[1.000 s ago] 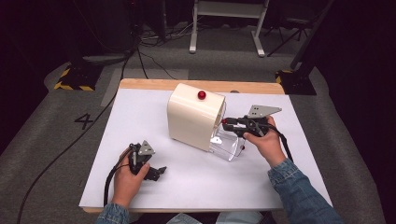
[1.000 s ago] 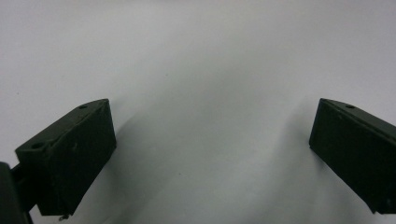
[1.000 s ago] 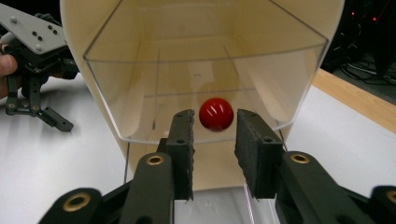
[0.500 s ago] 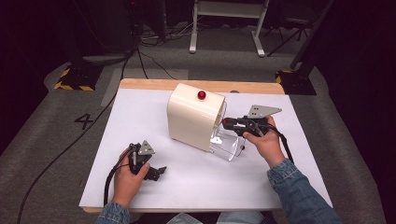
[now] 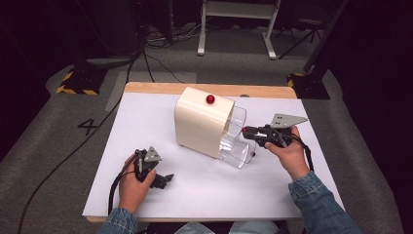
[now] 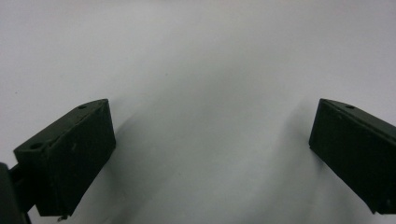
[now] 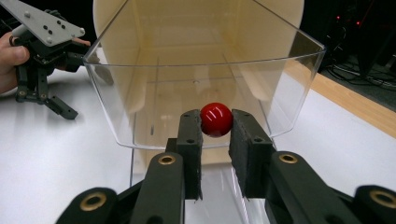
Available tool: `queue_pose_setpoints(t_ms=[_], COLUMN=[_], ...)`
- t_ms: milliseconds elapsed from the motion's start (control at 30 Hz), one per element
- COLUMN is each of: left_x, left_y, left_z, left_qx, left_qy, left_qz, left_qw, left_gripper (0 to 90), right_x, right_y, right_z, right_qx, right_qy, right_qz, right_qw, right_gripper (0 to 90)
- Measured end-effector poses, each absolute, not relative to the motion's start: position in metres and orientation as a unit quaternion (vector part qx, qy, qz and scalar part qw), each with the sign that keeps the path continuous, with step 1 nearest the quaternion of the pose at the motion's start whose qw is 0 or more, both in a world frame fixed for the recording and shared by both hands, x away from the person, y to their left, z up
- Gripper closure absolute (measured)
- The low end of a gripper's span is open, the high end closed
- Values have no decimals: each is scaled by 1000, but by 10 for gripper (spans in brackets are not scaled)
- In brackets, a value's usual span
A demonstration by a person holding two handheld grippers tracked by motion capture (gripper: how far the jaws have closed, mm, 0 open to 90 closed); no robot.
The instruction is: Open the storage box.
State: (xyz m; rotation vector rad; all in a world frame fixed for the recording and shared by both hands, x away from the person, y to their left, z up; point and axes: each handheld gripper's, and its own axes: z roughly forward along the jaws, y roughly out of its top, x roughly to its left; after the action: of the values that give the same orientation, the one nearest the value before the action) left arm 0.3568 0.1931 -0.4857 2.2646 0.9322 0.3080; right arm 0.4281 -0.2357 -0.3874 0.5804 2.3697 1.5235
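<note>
At three o'clock of the cream box [image 5: 202, 122], right gripper [image 7: 215, 128] pinches the clear drawer's [image 7: 205, 88] red knob [image 7: 216, 119], pull likely next; left gripper [image 5: 163, 179] rests wide open.

Table [image 5: 146, 122]: white top, wooden edge exposed along far side. Cream box [image 5: 202, 122] is set near centre, slightly toward far side; clear bin [image 5: 237, 141] is seen protruding from its right face, touching the top. Grey floor [image 5: 44, 146] is seen around table.
</note>
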Motion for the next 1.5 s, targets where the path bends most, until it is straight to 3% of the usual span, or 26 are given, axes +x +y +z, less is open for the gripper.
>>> queue_pose_setpoints(t_ms=[1100,1300,1500], left_x=[356,356,356], left_y=[193,193,193], left_z=[-486,-486,-486], left_qx=[866,866,866], left_qy=[356,355,354], left_qz=[119,122,123], left_qw=[331,331,330], left_gripper=[4,5,5], right_x=[415,419,417], right_y=[-270,-271,-273], right_z=[-391,-397,-398], right_qx=[216,229,228], right_qy=[818,821,826], right_qz=[516,503,492], right_qw=[134,140,151], right_gripper=[740,600,587])
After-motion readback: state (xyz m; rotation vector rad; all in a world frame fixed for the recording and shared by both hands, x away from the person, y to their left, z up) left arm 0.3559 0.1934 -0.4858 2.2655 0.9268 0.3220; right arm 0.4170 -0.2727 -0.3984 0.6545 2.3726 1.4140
